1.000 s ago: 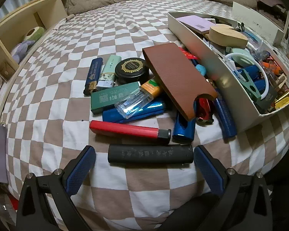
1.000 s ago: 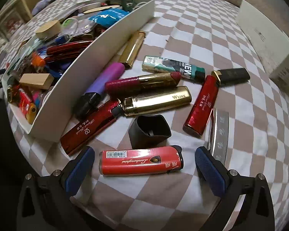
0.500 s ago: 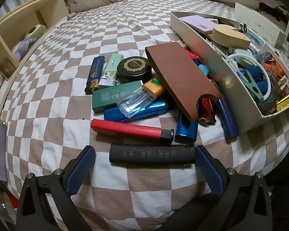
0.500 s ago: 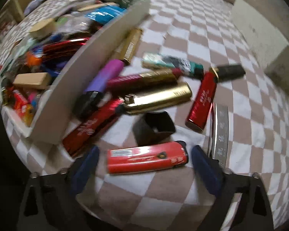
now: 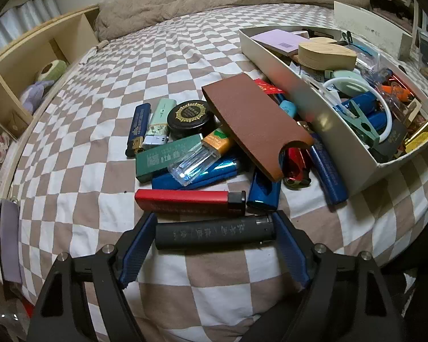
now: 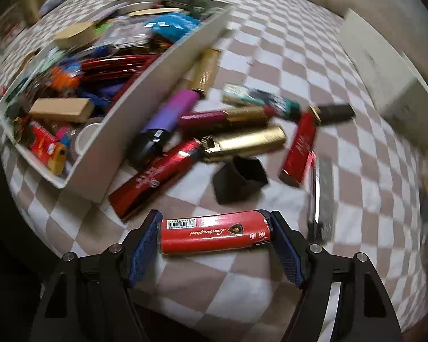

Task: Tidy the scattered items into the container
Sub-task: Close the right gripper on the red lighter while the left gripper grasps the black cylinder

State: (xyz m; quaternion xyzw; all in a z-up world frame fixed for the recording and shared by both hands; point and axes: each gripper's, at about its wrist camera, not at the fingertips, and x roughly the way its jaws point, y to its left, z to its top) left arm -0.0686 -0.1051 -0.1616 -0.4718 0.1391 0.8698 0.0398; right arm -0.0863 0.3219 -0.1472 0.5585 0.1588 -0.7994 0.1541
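Note:
A dark grey lighter [image 5: 214, 232] lies crosswise on the checked bedcover, and my left gripper [image 5: 214, 222] is closing on it, with a blue pad touching each end. My right gripper [image 6: 214, 216] is closing lengthwise on a red lighter [image 6: 214, 235], its pads against both ends. The white container [image 5: 274, 59] stands to the right in the left wrist view, crowded with small items. In the blurred right wrist view the container [image 6: 145, 105] is to the upper left.
More lighters lie beyond the left gripper: a long red one [image 5: 185, 199], blue ones, a brown sleeve [image 5: 254, 119], a black round tin [image 5: 191, 115]. Near the right gripper are a black cap [image 6: 239, 179], a gold lighter [image 6: 242, 144] and a metal strip [image 6: 323, 193]. A wooden shelf [image 5: 28, 65] borders the bed.
Both grippers' jaws have come in from wide apart to the ends of their lighters. The right view has shifted and blurred; the left view has barely moved.

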